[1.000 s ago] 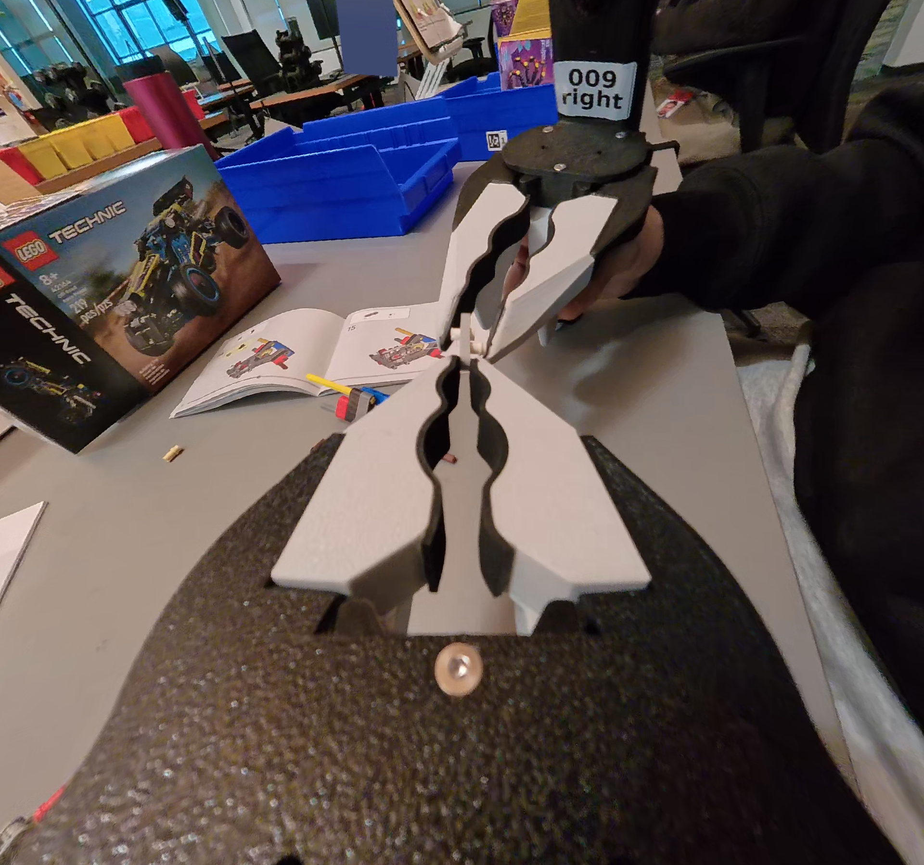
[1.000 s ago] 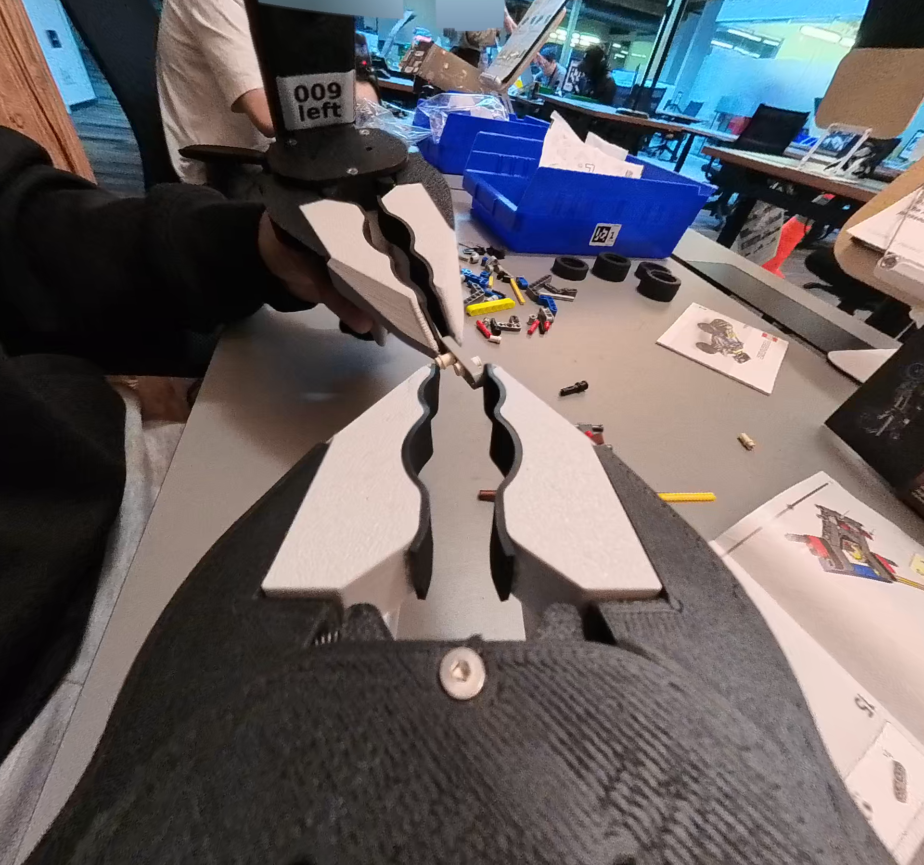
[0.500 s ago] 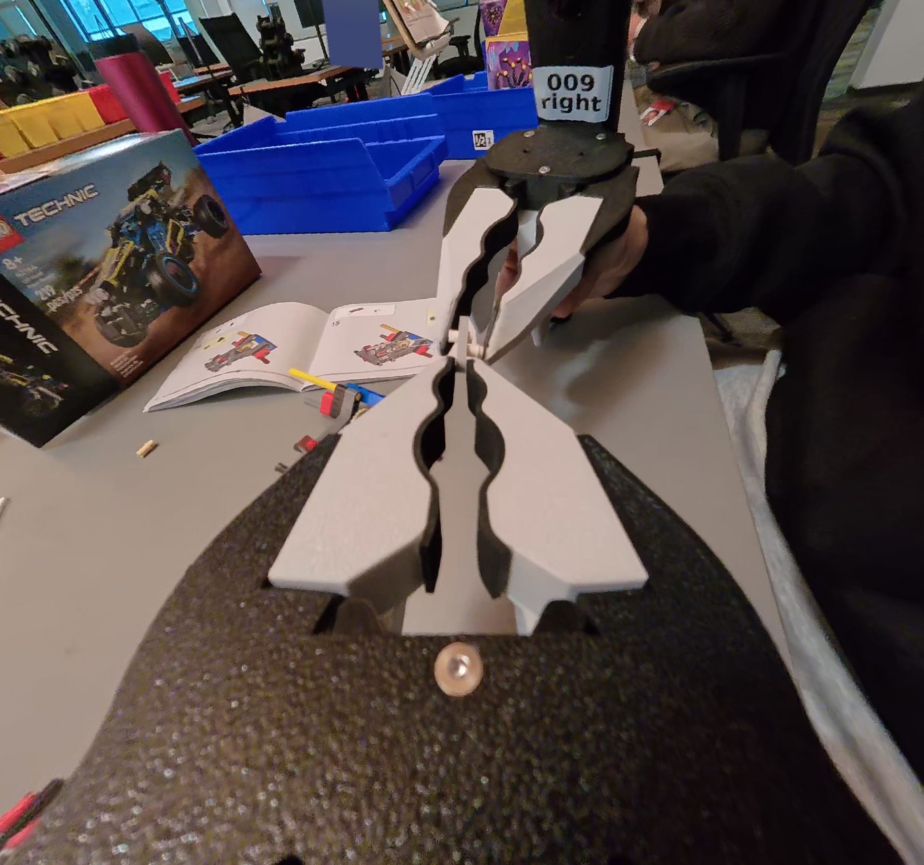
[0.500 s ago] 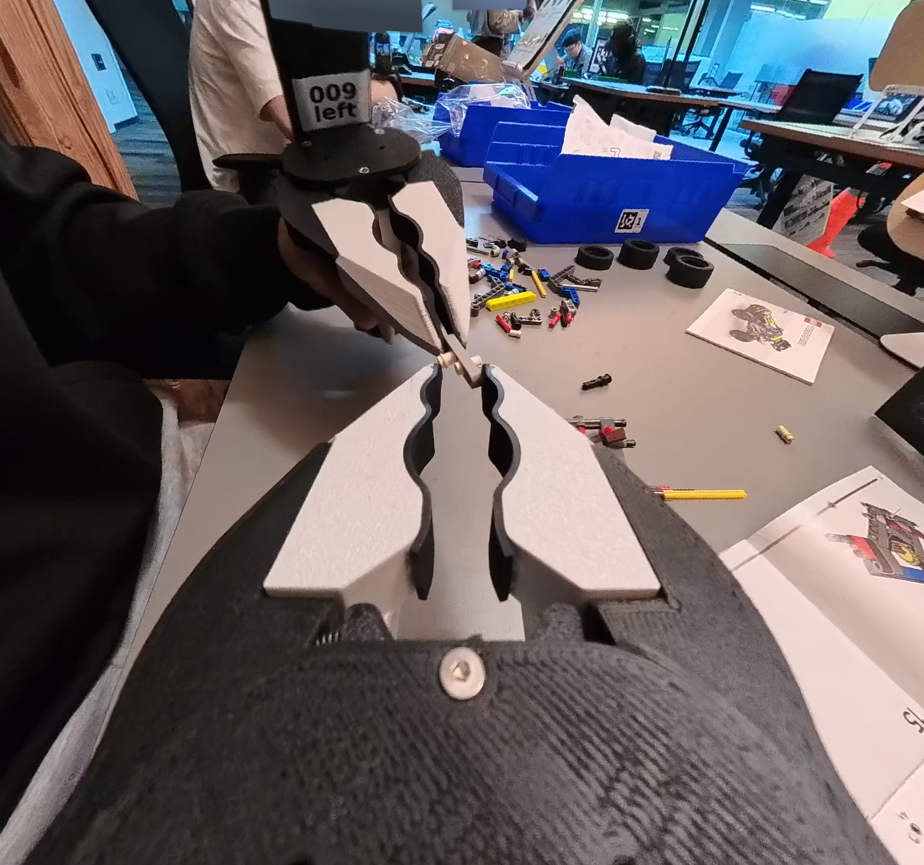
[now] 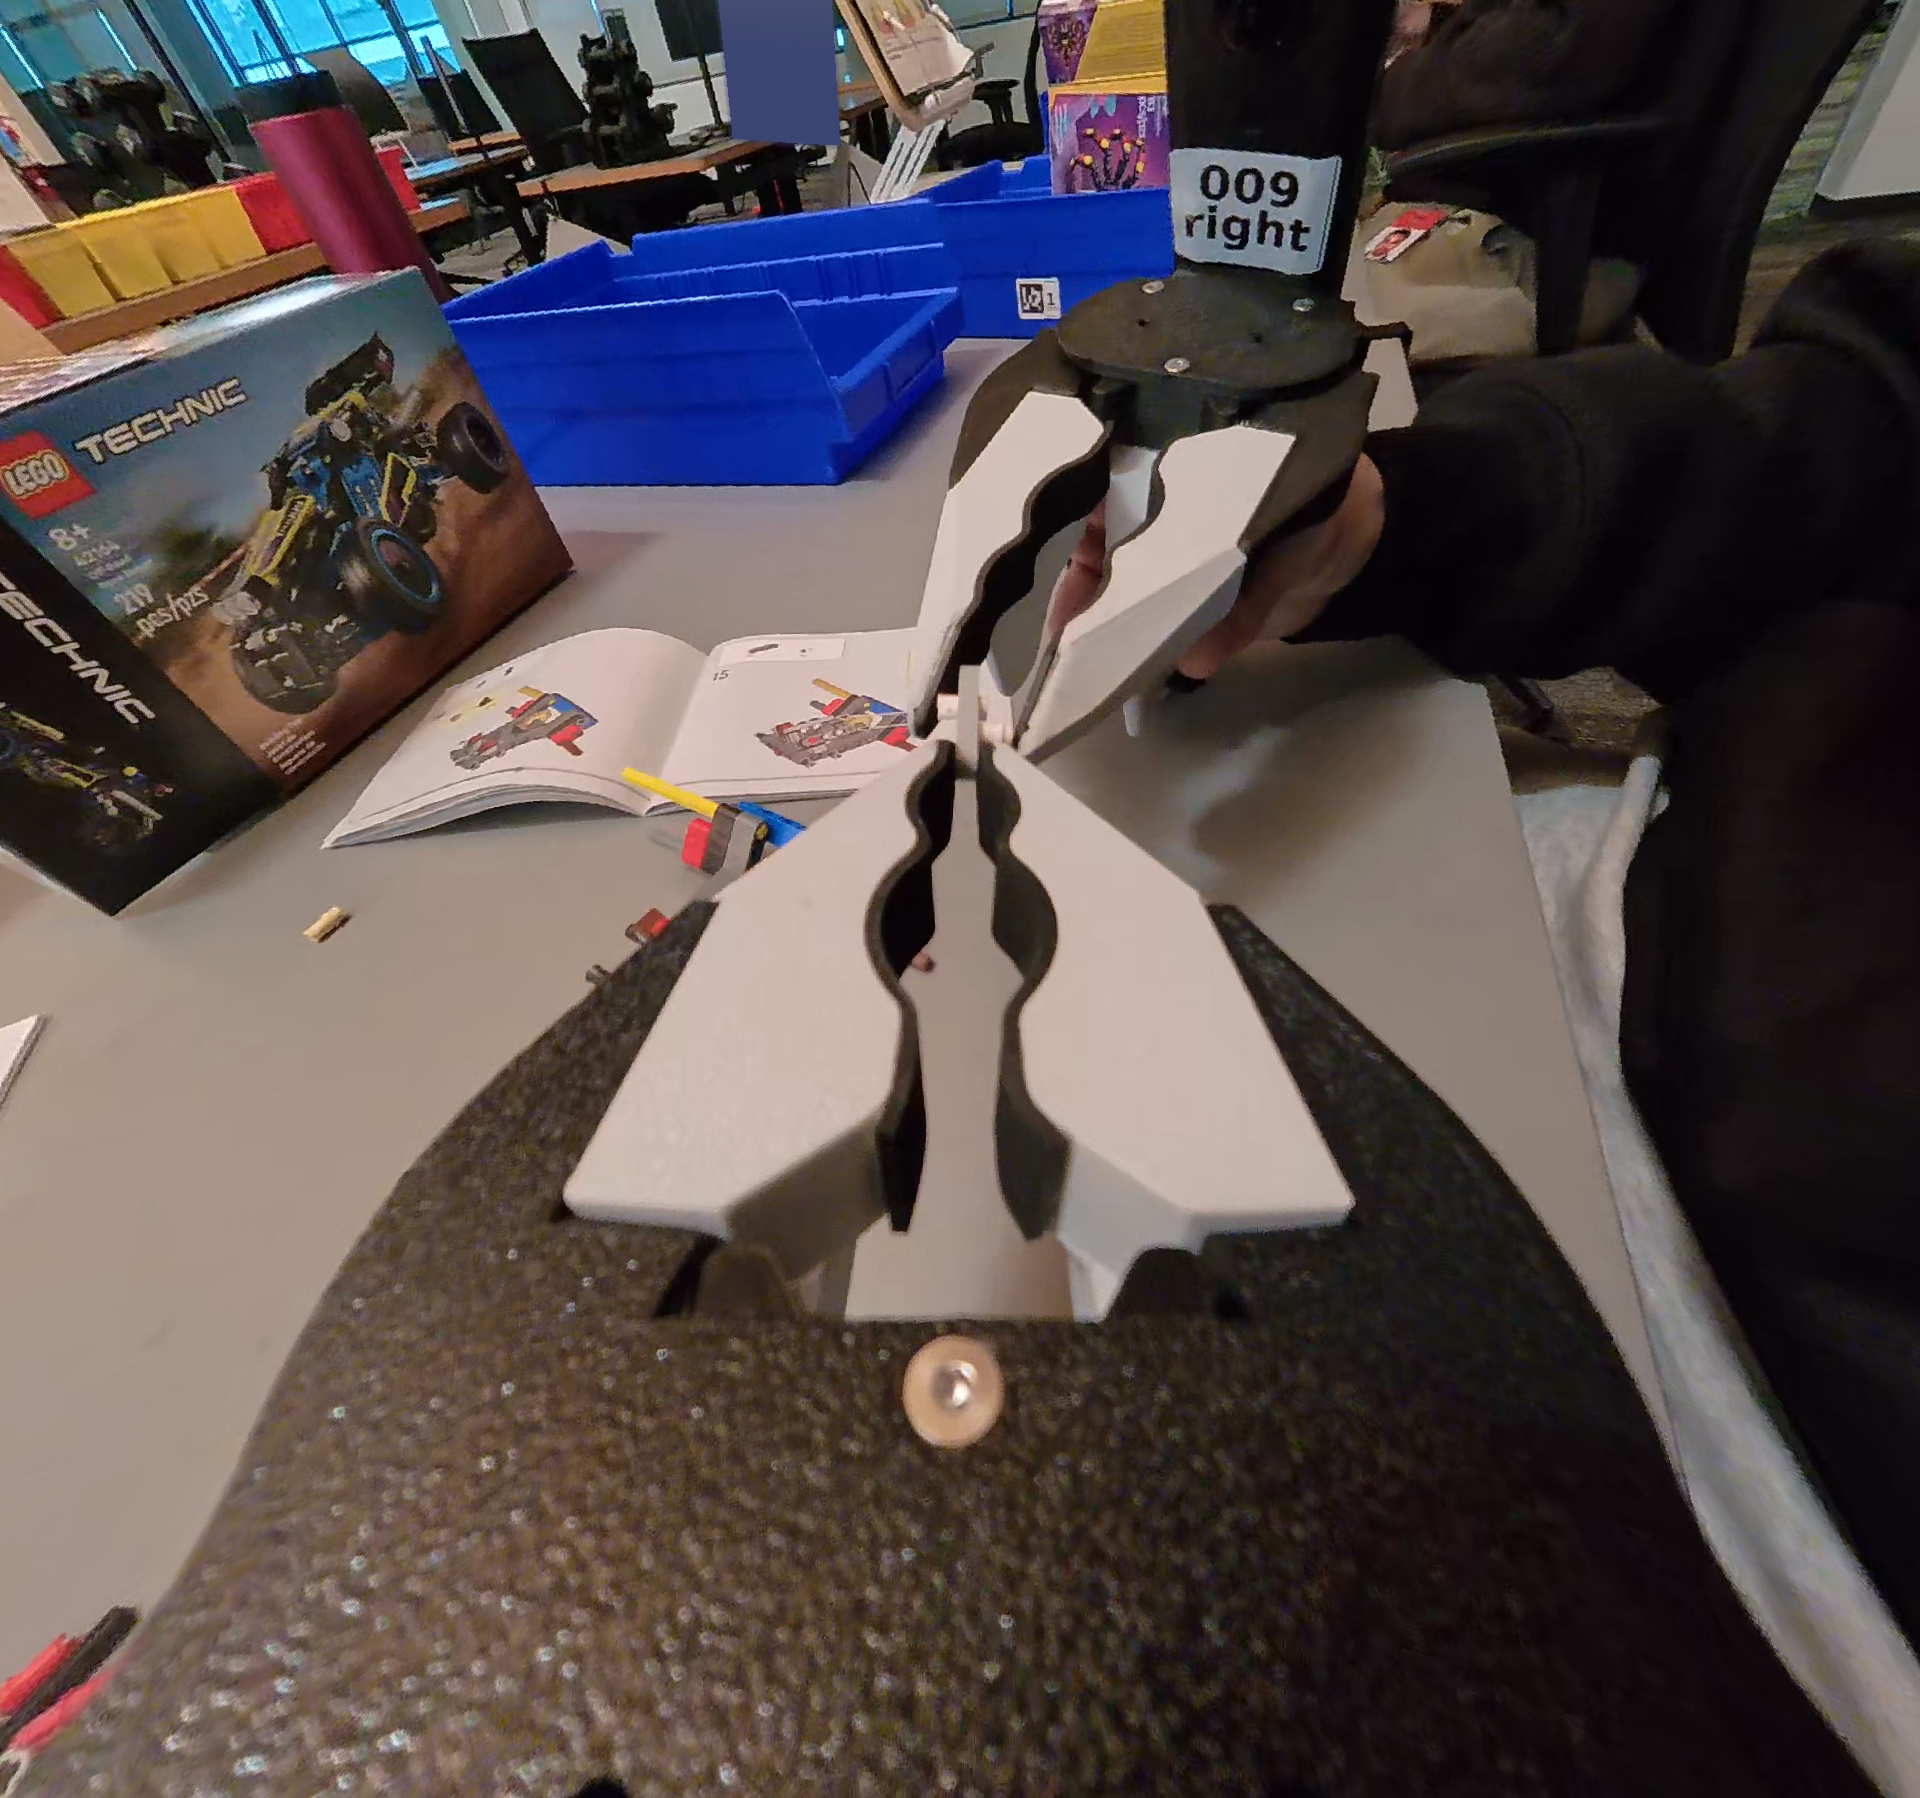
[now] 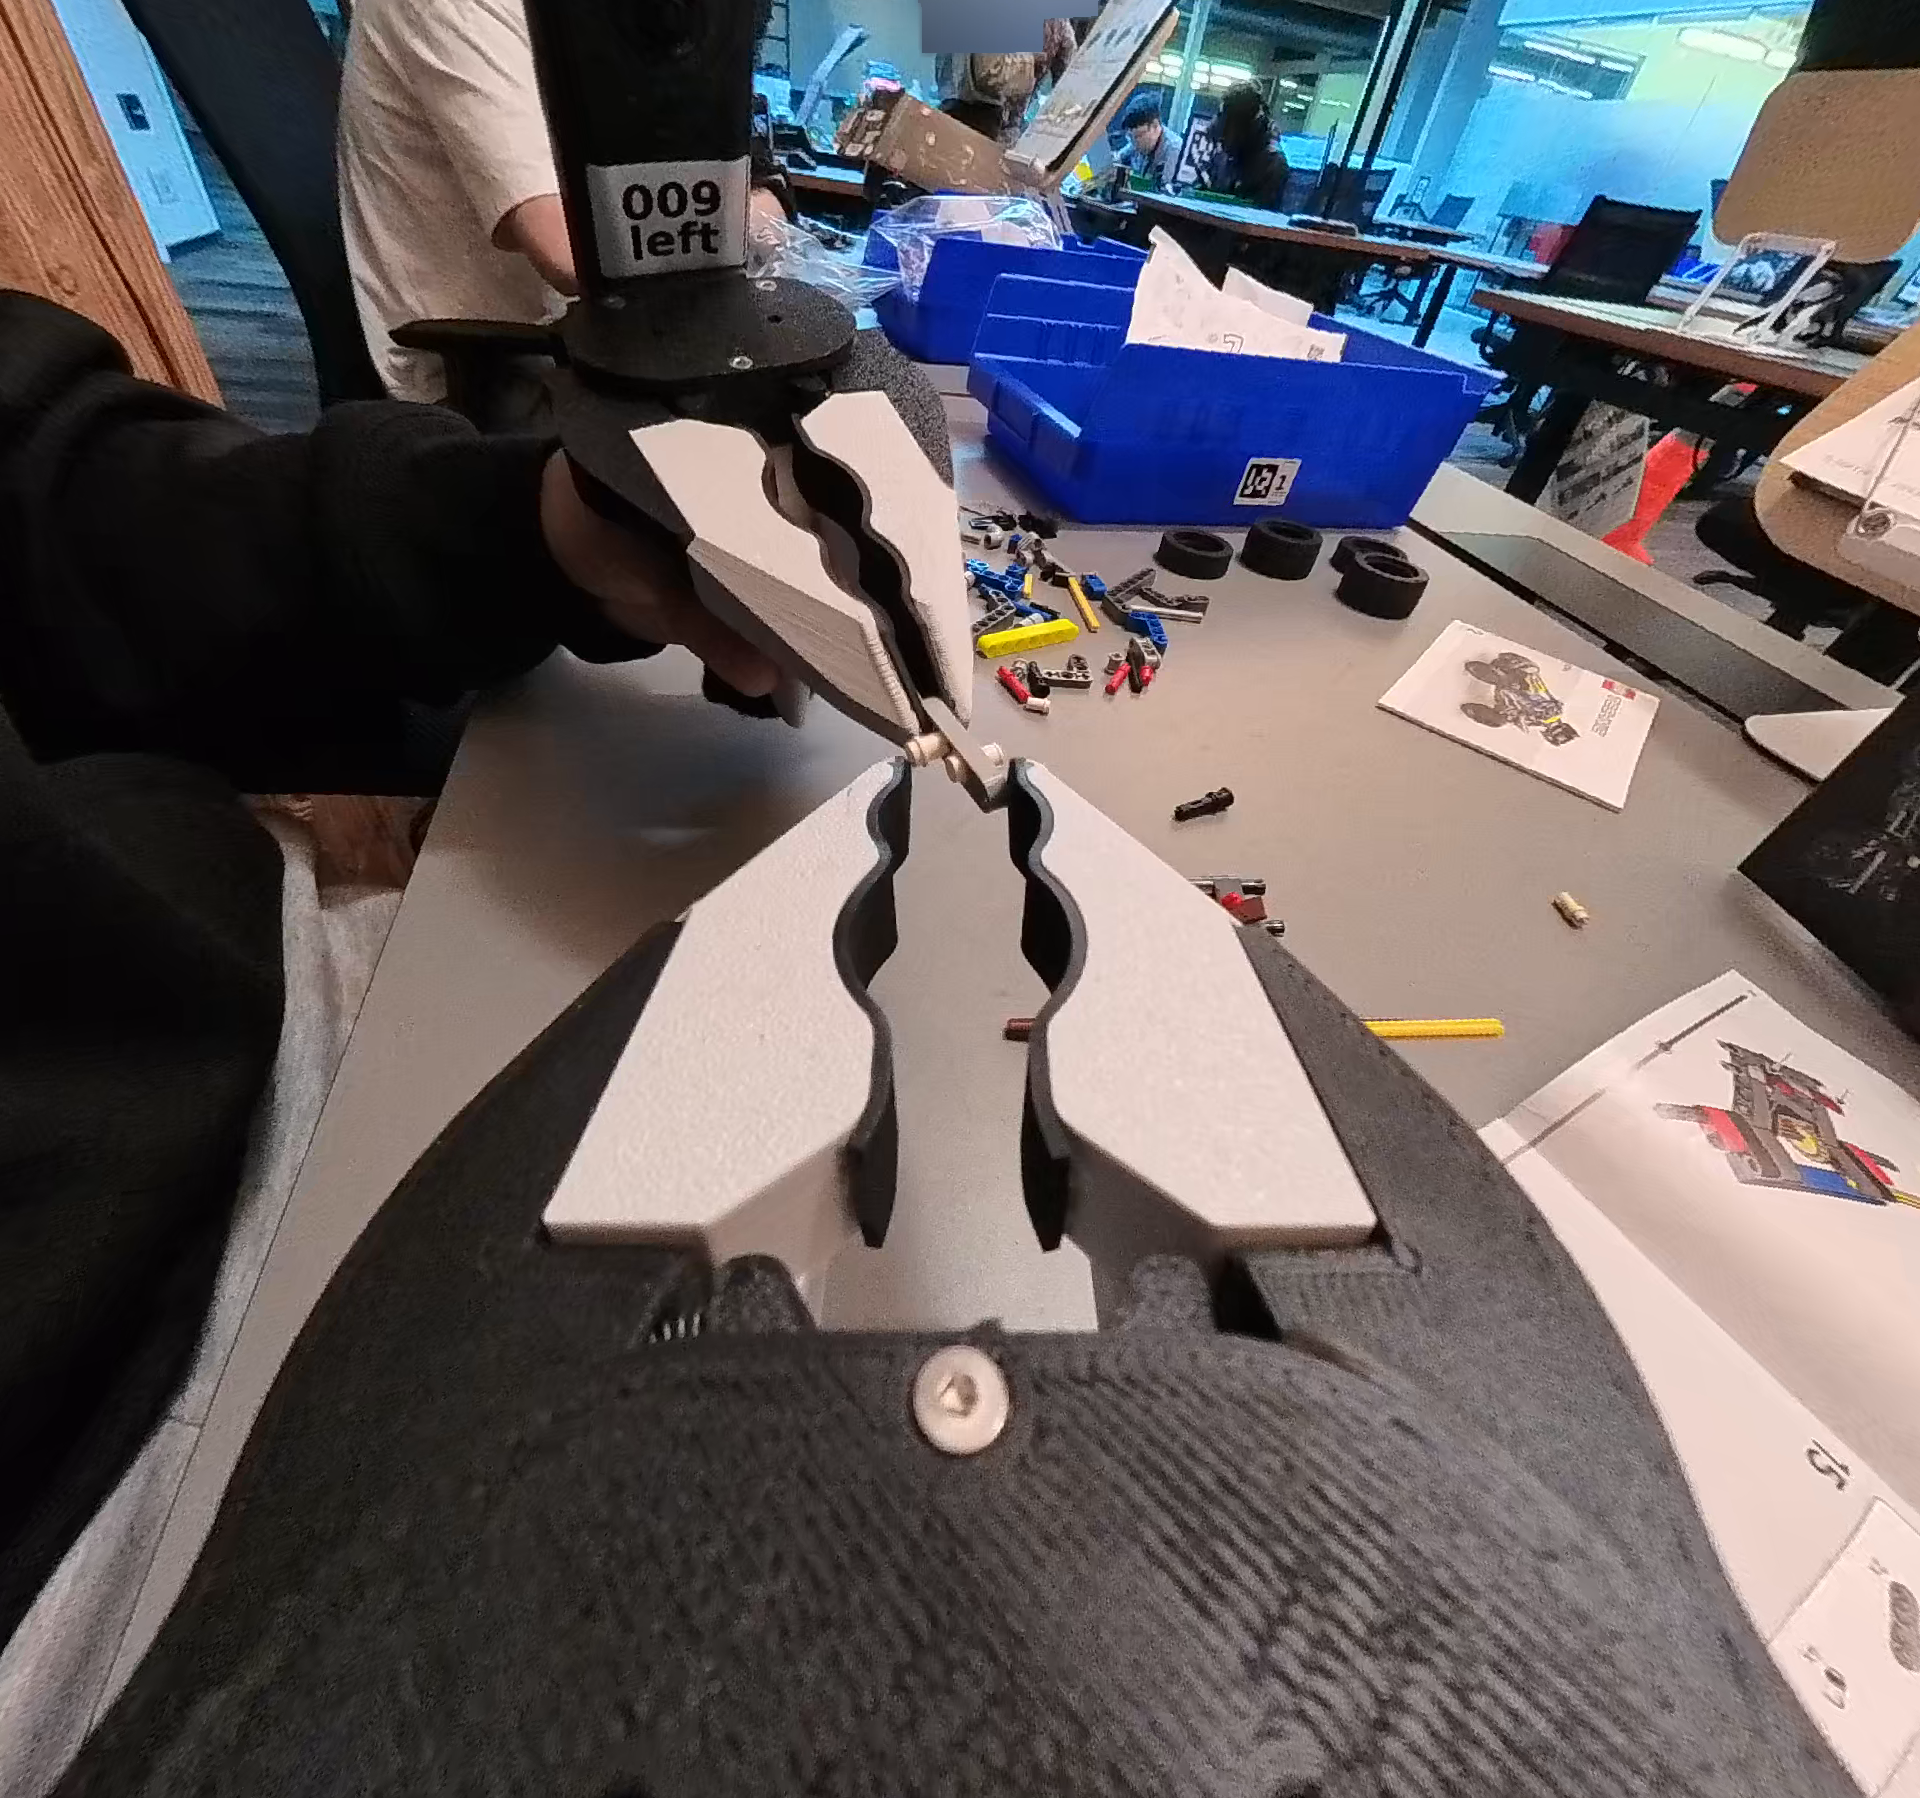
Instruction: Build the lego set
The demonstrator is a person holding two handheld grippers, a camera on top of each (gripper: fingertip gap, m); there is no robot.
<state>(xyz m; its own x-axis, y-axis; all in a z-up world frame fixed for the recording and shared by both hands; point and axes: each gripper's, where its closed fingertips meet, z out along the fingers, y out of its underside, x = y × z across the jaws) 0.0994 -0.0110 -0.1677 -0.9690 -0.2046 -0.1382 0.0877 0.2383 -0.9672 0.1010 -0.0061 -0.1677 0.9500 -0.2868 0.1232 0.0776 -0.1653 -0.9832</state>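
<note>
Both grippers meet tip to tip above the grey surface (image 6: 1351, 813). The left gripper (image 5: 966, 756) has its jaws nearly pressed together, pinching a small pale-grey lego piece with tan pegs (image 6: 961, 761). The right gripper (image 6: 958, 774) has its jaws narrowly spread, the right tip touching that piece's far end. Loose coloured lego parts (image 6: 1070, 616) lie scattered beyond.

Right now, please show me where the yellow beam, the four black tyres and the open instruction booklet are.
yellow beam (image 6: 1021, 640), right wrist view, middle of its top.
black tyres (image 6: 1282, 548), right wrist view, second tyre's tread.
open instruction booklet (image 5: 613, 709), left wrist view, left page.
</note>
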